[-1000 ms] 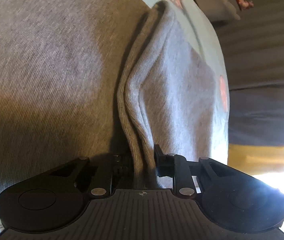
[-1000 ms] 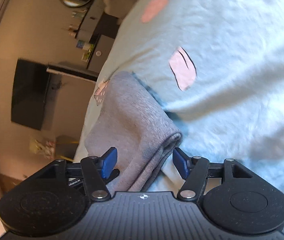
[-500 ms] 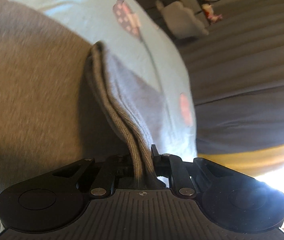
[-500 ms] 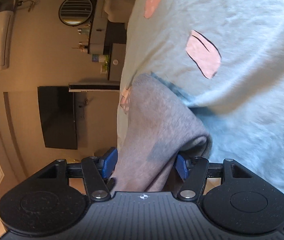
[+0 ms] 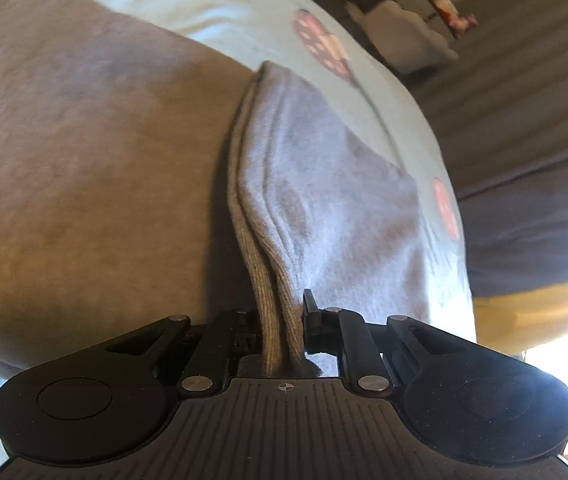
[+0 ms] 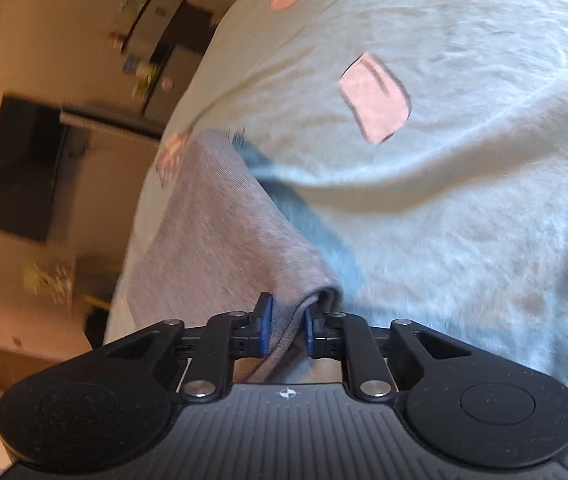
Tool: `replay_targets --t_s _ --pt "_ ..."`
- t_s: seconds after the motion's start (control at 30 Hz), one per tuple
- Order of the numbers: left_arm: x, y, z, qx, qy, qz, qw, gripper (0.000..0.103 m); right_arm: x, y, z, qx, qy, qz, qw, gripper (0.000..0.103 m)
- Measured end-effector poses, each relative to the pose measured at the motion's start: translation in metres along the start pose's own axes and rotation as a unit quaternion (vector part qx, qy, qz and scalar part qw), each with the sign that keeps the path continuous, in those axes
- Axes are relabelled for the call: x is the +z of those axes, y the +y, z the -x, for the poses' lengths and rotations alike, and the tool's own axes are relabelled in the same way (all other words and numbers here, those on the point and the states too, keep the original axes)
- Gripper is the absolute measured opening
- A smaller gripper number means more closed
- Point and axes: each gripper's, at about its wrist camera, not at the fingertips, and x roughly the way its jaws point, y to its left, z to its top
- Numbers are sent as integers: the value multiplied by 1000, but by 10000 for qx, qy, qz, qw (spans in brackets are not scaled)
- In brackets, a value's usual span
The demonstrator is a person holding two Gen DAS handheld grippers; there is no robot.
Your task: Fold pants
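Note:
The grey pants (image 5: 83, 160) lie on a light blue bedsheet (image 5: 211, 4) with pink prints. My left gripper (image 5: 279, 332) is shut on a ribbed double-layer edge of the pants and holds it raised, so a fold (image 5: 324, 184) of the cloth runs away from the jaws. My right gripper (image 6: 286, 330) is shut on another grey edge of the pants (image 6: 219, 240), lifted off the same sheet (image 6: 464, 200).
The bed edge drops off at right in the left wrist view, with dark floor (image 5: 524, 120) beyond. In the right wrist view a wall with a black screen (image 6: 23, 168) and a shelf of bottles (image 6: 143, 68) stand beyond the bed's left side.
The right gripper's jaws closed from wide open onto the pants edge. The left gripper stayed shut on its edge and both views shifted as the cloth was lifted.

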Motion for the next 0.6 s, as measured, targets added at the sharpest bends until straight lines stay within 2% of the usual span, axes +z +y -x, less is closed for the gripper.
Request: replay_targets --t_s 0.1,0.23,0.4,0.43,0.47,0.6 --pt "5 2 6 169 -151 -108 9997 14 -1 7 -2 87 152 302 9994 28" --pt "8 3 17 220 -277 -330 9988 14 5 26 15 372 274 963 9943 30" --pt "3 7 12 323 -80 -475 9983 19 20 44 42 298 -191 1501 9880 30" --pt "3 9 10 367 -59 -472 9982 24 22 46 44 281 -278 1597 9864 30" --pt "3 11 10 384 -87 -446 9982 28 24 50 42 199 -356 1743 9838 29" --pt "14 5 6 592 -294 -488 9966 41 22 67 11 -237 -314 2457 9685 14"
